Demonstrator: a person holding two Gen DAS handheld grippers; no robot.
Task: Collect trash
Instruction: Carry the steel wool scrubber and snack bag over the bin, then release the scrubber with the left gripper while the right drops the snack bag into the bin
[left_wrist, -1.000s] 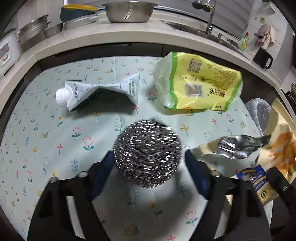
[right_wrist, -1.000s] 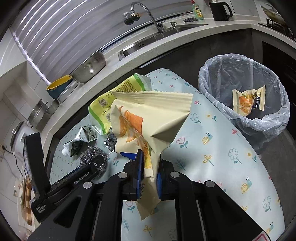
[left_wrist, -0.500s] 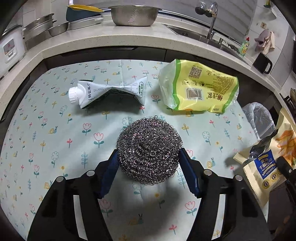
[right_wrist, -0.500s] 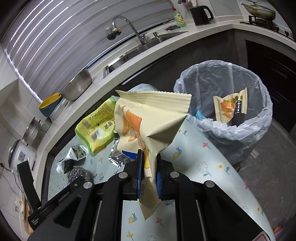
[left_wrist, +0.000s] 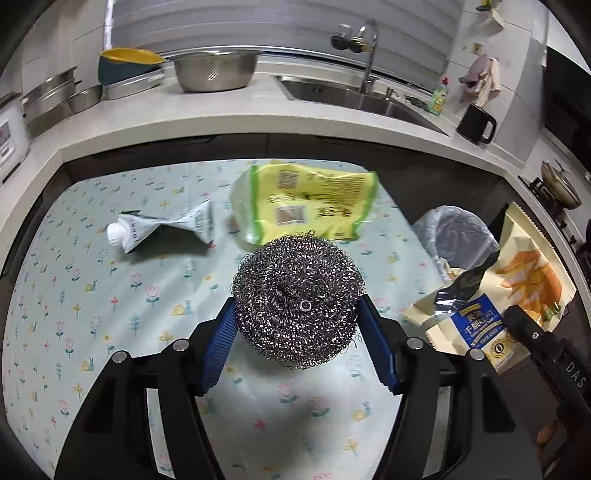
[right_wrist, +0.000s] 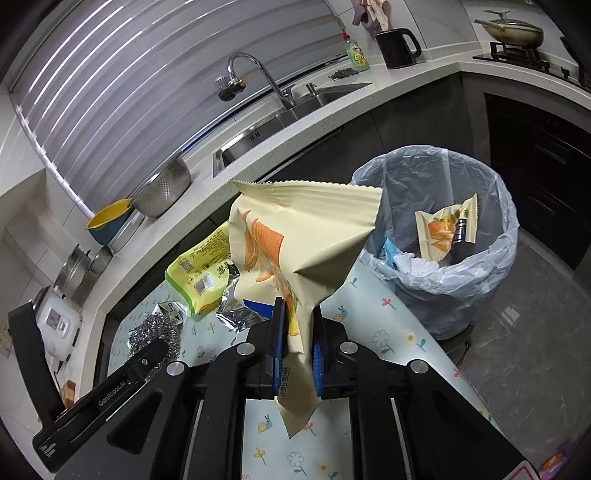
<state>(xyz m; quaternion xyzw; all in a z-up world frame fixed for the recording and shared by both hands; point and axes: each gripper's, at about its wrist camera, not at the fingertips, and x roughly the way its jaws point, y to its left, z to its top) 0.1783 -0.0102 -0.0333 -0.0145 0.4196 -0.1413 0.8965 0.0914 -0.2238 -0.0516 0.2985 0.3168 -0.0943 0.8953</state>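
Steel wire, coiled into a shiny round scouring ball (left_wrist: 298, 300), fills the middle of the left wrist view, with a small metal ring on its face. The left gripper (left_wrist: 297, 325) has its jaws spread fairly wide, and their ribbed blue pads (left_wrist: 218, 350) press against the ball's two flanks, holding it clear of the cloth below. That tablecloth (left_wrist: 92, 295) is pale mint, smooth, printed with small flowers and snails. On it, in the upper middle of the frame, lies a glossy yellow-green plastic bag (left_wrist: 306, 205), flat and creased; to its left lies a crushed carton (left_wrist: 162, 230) with a white screw cap, twisted at its waist.

In the right wrist view, the right gripper (right_wrist: 297, 350) is closed almost fully on a cream snack wrapper (right_wrist: 306, 236). The wrapper is matte, has a zigzag-cut top edge and orange printing, and is folded into a stiff peak above the jaws, with its tail hanging below them. At the right of that frame stands a round bin lined with a thin, wrinkled, translucent trash bag (right_wrist: 461, 273), just beside the table edge. A smaller wrapper (right_wrist: 447, 229) of the same kind lies inside it. Crumpled silver foil (right_wrist: 236, 312) sits on the cloth left of the jaws.
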